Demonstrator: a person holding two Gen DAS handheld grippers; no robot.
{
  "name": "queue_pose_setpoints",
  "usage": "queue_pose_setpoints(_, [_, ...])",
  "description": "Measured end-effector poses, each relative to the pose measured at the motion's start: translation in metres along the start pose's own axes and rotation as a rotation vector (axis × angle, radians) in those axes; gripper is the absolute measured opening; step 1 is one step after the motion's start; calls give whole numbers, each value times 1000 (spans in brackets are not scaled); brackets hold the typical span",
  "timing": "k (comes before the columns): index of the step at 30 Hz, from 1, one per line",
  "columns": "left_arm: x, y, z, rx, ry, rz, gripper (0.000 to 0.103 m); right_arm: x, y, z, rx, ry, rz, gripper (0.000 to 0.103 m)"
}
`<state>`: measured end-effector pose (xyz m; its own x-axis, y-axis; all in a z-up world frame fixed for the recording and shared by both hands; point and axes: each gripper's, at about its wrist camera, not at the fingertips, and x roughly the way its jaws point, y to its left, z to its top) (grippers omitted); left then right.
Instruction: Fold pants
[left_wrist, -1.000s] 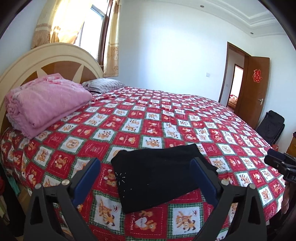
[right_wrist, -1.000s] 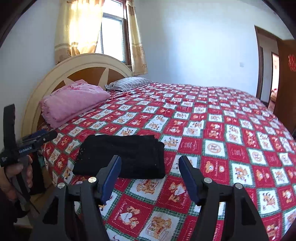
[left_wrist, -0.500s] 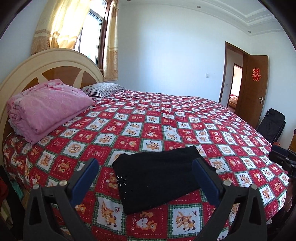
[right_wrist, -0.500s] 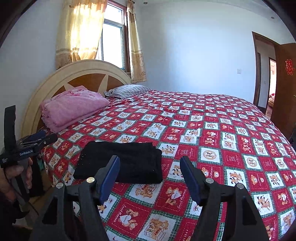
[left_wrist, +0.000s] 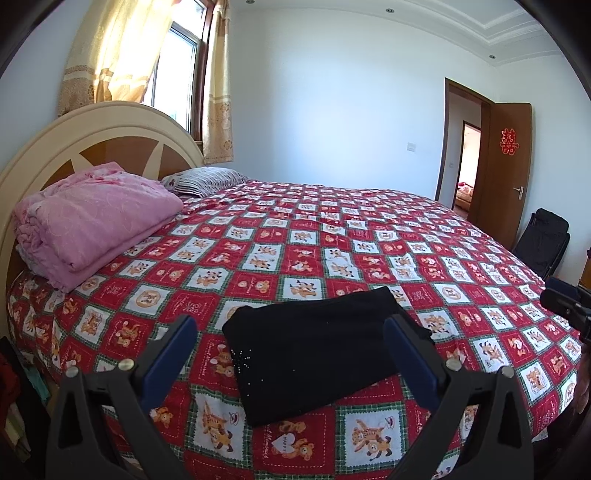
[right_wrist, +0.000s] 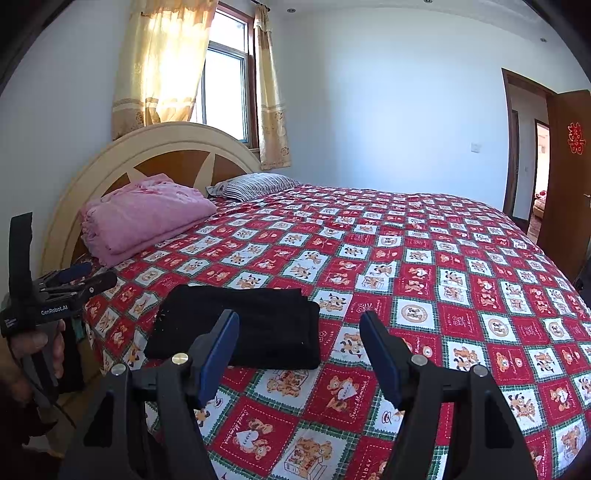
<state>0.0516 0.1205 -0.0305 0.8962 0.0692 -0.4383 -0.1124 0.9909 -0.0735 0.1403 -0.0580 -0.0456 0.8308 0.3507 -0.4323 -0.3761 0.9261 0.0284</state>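
The black pants (left_wrist: 314, 347) lie folded into a compact rectangle near the front edge of the bed; they also show in the right wrist view (right_wrist: 243, 325). My left gripper (left_wrist: 291, 332) is open and empty, held back above the bed's edge with the pants between its blue fingers in view. My right gripper (right_wrist: 299, 328) is open and empty, to the right of the pants and off the cloth. The left gripper also shows from the side in the right wrist view (right_wrist: 79, 280), and the right gripper at the left wrist view's right edge (left_wrist: 565, 302).
The bed has a red patchwork bear quilt (left_wrist: 332, 240). A folded pink blanket (left_wrist: 92, 218) and a striped pillow (left_wrist: 207, 179) lie by the headboard (right_wrist: 166, 147). An open wooden door (left_wrist: 506, 166) and a black bag (left_wrist: 543, 240) stand at the right.
Both grippers have drawn back and risen a little from the bed, so more of the room shows. The folded pants have not moved.
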Motion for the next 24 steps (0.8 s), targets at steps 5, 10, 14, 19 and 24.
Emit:
queue_pose_setpoints(5, [0, -1, -1, 2, 3, -1, 103, -2, 0, 1, -2, -7, -1, 69])
queue_pose_setpoints(10, [1, -3, -1, 5, 3, -3, 103, -3, 1, 1, -6, -12, -1, 69])
queue_pose_setpoints(14, [0, -6, -1, 18, -4, -13, 103, -4, 2, 1, -12, -15, -4, 69])
queue_pose_setpoints(19, [-6, -15, 2, 51, -35, -8, 103, -4, 3, 1, -22, -18, -12, 69])
queue_pose_setpoints(24, [-4, -16, 2, 52, -23, 3, 103, -5, 3, 1, -26, -22, -14, 69])
